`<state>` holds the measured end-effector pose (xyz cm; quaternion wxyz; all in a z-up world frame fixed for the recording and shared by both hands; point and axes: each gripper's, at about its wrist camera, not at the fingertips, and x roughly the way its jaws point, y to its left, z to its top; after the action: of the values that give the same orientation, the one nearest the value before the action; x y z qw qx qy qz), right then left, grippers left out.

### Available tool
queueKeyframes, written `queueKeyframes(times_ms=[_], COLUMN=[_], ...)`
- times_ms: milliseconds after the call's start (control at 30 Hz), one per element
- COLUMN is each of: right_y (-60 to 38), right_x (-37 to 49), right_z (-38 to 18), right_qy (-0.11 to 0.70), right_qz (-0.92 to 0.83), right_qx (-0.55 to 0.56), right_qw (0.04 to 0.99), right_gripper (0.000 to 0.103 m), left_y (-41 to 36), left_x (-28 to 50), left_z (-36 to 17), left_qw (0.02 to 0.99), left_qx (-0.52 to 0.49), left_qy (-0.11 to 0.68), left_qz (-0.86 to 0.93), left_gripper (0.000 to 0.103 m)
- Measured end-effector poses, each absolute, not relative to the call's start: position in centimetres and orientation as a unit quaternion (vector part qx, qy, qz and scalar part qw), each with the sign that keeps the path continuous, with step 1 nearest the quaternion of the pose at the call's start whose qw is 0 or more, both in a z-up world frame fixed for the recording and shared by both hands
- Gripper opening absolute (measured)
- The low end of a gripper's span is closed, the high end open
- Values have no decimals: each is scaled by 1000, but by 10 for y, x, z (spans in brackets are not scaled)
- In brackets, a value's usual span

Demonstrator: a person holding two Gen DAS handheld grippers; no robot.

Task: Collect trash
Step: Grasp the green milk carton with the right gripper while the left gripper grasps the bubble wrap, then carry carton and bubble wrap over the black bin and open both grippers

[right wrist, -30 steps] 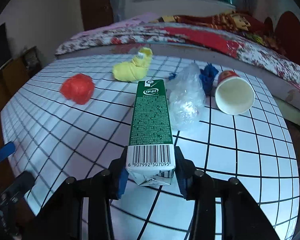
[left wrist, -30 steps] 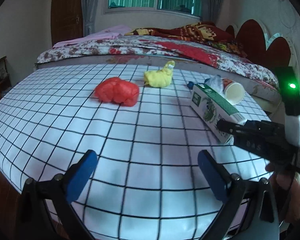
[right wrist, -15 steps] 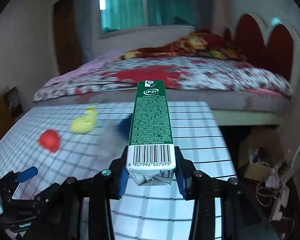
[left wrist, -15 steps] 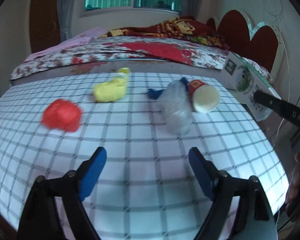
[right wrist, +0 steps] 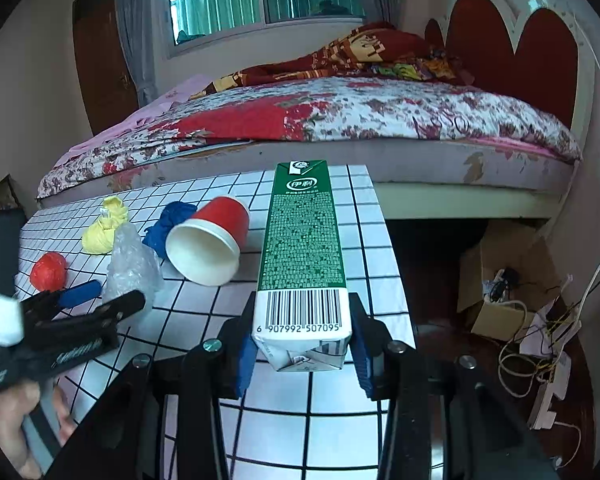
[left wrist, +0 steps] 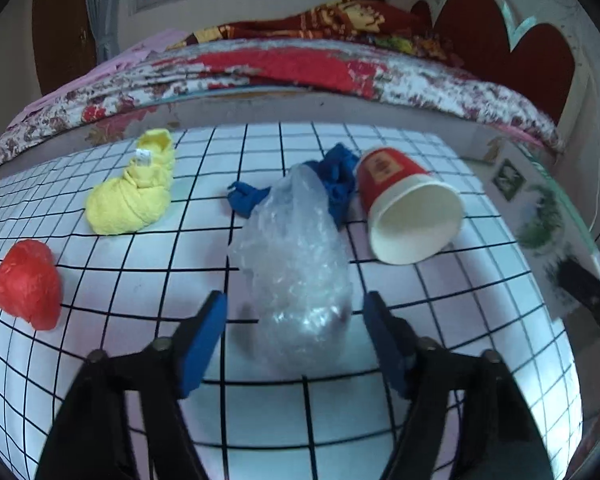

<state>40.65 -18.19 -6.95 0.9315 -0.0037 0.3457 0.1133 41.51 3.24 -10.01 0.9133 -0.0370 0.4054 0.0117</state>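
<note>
One item picked, five left on the grid table (left wrist: 480, 364).
Right gripper (right wrist: 303, 354) clamps milk carton (right wrist: 303, 240) near table edge; left gripper (left wrist: 296, 338) spread around clear plastic bag (left wrist: 296, 264); beyond: red wad (left wrist: 28, 284), paper cup (left wrist: 410, 210), yellow cloth (left wrist: 134, 196), blue scrap (left wrist: 336, 180).

One carton (right wrist: 303, 240), one cup (left wrist: 410, 216), one plastic bag (left wrist: 296, 264) — perhaps three wads (left wrist: 130, 200) (red, yellow, blue).

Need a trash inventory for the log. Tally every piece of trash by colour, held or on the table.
Red: 2, wad, paper cup
Yellow: 1, wad
Blue: 1, wad
Clear: 1, plastic bag
Green: 1, carton, held by right gripper
Total: 6
</note>
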Motion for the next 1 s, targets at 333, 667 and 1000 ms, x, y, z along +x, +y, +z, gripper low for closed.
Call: queueKeyframes(times_ms=[333, 667, 1000], right_y=[-189, -196, -211], right_x=[373, 303, 238], right_z=[-55, -33, -20], right_qy=[335, 314, 302], right_qz=[123, 136, 143], right_qx=[-8, 4, 5], right_qw=[934, 940, 942], right_gripper=[42, 42, 42], left_y=[28, 23, 5], left_x=[349, 266, 204], left_z=[-76, -49, -40], left_qw=[931, 941, 945], left_qx=[-32, -36, -30], left_qy=[364, 337, 325], left_qz=[-8, -5, -12], left_gripper=[41, 41, 41])
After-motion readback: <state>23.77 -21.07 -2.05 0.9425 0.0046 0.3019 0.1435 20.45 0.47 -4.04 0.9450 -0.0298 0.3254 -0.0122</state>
